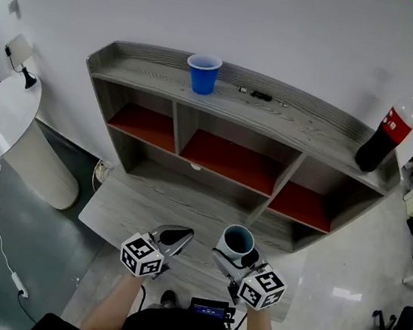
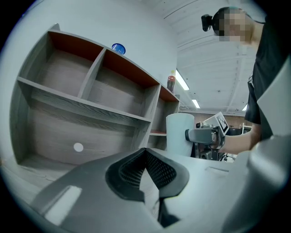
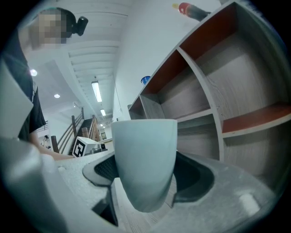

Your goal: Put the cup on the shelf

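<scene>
My right tool (image 1: 234, 259) pinches the pale cup (image 1: 238, 240) by its sides, upright, low in the centre of the frame, over the grey wooden surface (image 1: 128, 207) in front of the shelf (image 1: 289, 122). My left tool (image 1: 173, 237) hangs just beside it, jaws pressed together on nothing. On the shelf's top stand a blue cup (image 1: 202, 74), upper middle, and a cola bottle (image 1: 385, 132), far right. A white round table (image 1: 3, 117) stands at the left.
</scene>
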A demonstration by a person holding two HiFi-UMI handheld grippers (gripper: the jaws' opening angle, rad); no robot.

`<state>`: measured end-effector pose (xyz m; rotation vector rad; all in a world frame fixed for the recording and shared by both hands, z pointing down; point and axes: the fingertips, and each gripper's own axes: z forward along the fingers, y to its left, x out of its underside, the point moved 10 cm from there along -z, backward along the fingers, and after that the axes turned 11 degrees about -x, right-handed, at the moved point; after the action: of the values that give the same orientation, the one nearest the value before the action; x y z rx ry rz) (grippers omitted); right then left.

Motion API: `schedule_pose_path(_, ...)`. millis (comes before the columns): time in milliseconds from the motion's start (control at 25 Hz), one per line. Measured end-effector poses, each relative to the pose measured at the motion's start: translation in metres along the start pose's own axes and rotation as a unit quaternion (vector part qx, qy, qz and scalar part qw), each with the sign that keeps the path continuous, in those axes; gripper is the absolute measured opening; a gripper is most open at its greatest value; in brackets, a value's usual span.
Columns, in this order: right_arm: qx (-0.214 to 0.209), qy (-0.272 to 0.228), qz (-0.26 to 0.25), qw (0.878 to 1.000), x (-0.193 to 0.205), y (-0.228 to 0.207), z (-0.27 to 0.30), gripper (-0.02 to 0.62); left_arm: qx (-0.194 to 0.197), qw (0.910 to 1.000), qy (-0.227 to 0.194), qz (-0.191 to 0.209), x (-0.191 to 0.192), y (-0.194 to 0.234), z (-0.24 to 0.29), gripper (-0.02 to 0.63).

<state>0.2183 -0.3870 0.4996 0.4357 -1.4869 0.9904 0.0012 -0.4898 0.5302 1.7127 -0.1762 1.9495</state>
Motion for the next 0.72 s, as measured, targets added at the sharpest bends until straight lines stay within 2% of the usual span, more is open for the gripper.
schedule_pose_path(240,-0.036,0.003,-0.015,0.999,-0.013,-0.007,-0.005,0.360,-0.015,0.9998,-0.011,0.005,-0.011,-0.014,0.003,0.000)
schedule_pose_path(440,-0.056,-0.014,-0.036,0.998,-0.042,-0.007,0.008,0.360,-0.021,0.9993,-0.027,0.014,-0.034,-0.013,0.004,0.000)
schedule_pose_path(560,-0.060,-0.025,-0.062,0.996,-0.066,-0.012,0.021,0.360,-0.024,0.9988,-0.039,0.017,-0.054,-0.004,0.012,0.001)
schedule_pose_path(720,-0.042,-0.042,-0.081,0.995,-0.094,-0.020,0.043,0.360,-0.015,0.9985,-0.053,0.003,-0.079,0.014,0.024,0.002)
